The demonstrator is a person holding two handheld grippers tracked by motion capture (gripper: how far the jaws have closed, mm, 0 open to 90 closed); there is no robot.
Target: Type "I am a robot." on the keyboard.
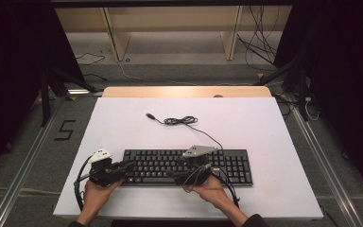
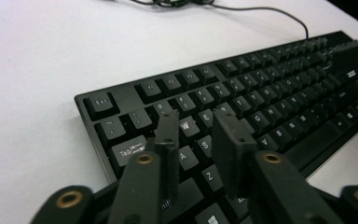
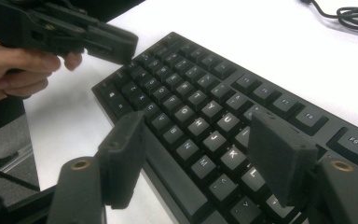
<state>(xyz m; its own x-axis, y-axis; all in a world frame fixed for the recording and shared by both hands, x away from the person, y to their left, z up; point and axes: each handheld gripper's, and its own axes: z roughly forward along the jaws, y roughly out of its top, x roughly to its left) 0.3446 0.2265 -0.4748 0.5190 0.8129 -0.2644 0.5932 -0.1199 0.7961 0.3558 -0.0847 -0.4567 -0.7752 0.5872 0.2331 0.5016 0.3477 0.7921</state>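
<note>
Black keyboard point(image 1: 187, 167) lying flat near the front edge of the white desk point(image 1: 123, 123), its cable point(image 1: 182, 121) coiled loosely behind it. Left claw point(image 2: 198, 135) over the W, A and S keys, jaws a narrow gap apart, clamped on nothing. Right claw point(image 3: 200, 158) over the home row by J and K, jaws wide apart, empty.

Probably about to press keys or grip the board: best to bring one jaw tip straight down onto a single key, keeping neighbours clear.

Key legends legible from the gripper views; overall layout and the cable's plug end point(image 1: 149, 115) plain from the high view.
</note>
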